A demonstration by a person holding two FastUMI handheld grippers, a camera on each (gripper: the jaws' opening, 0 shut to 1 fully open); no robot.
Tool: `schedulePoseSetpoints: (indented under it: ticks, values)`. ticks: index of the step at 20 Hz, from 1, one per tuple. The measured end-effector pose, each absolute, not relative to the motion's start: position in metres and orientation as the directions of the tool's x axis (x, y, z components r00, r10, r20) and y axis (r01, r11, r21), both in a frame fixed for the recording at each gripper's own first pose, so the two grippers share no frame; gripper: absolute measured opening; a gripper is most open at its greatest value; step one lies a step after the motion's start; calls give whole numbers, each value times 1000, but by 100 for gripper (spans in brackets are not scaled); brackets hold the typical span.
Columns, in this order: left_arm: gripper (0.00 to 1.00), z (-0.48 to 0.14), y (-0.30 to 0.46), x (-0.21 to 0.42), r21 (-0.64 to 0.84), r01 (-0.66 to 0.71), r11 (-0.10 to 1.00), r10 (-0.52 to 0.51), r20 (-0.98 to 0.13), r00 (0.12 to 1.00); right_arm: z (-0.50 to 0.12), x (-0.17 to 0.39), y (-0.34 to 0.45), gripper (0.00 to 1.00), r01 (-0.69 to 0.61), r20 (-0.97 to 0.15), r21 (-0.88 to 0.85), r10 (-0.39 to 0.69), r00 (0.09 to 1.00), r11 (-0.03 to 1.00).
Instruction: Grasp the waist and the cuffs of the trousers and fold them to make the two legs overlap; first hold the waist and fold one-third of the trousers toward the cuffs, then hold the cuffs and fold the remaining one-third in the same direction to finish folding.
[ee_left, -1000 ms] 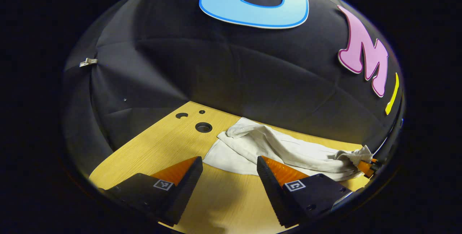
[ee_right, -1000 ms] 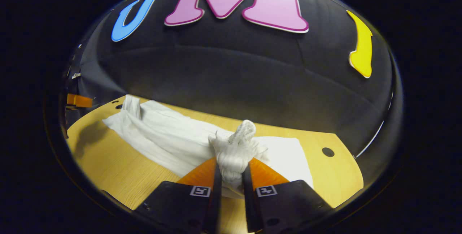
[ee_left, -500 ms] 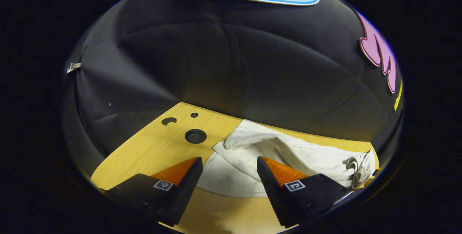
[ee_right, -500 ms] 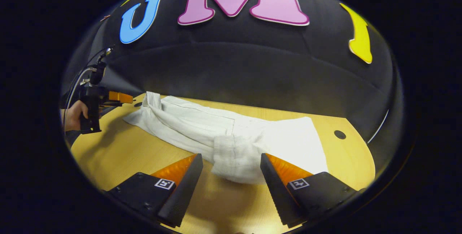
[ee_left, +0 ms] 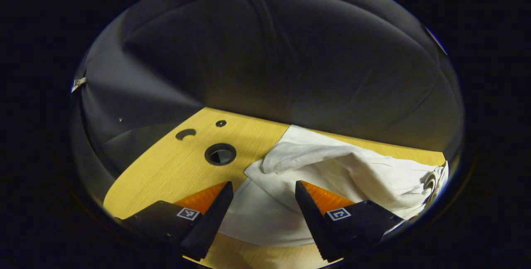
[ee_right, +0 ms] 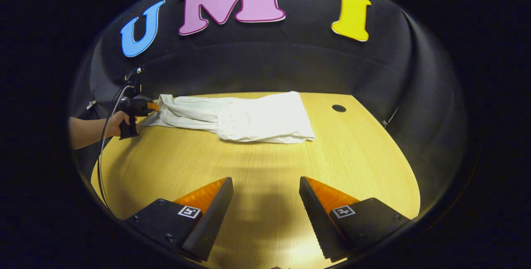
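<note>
The white trousers [ee_right: 249, 117] lie in a long strip across the far side of the wooden table [ee_right: 257, 165], with the ribbed waistband [ee_right: 234, 121] laid over their middle. My right gripper [ee_right: 265, 190] is open and empty, well back from them above bare table. In the right gripper view, the left gripper [ee_right: 154, 106], held by a hand [ee_right: 117, 118], sits at the trousers' left end. In the left gripper view, my left gripper [ee_left: 263, 196] is open, low over the bunched cuff end [ee_left: 332, 169]. Flat cloth lies in the gap between its fingers, which do not press on it.
A round hole [ee_left: 220, 154] and two smaller cut-outs lie in the table left of the cuff end. Another small hole [ee_right: 339, 108] sits right of the trousers. The black cloth wall stands close behind them. A cable [ee_right: 105, 136] hangs from the left gripper.
My right gripper opened, dropped the waistband onto the trousers' middle and pulled far back. My left gripper, open throughout, moved forward over the cuff end.
</note>
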State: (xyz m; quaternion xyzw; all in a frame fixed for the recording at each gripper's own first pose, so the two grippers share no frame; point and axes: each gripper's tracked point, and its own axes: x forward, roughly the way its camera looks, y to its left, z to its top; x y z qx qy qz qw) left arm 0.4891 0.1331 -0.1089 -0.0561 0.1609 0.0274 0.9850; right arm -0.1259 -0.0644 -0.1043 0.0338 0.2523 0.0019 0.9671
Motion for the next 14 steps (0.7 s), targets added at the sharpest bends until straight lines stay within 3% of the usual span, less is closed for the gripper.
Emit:
schedulePoseSetpoints:
  ticks: [3,6,12,14]
  values:
    - [96,-120,136,490,-24,-61,998,49,-365,930,-100,-130,-79,98,8,-489,33,9,872,999]
    - [90,-122,118,494,64,15,998,11,-392,920,-98,-135,-88,98,27,-490,76,13,872,997]
    - [34,-125,102,494,146,80,986,-10,-429,903,-95,-158,-102,98,37,-529,59,0,849,998]
    - [23,-127,95,492,176,118,977,-28,-447,894,-95,-162,-103,98,40,-537,53,-6,843,998]
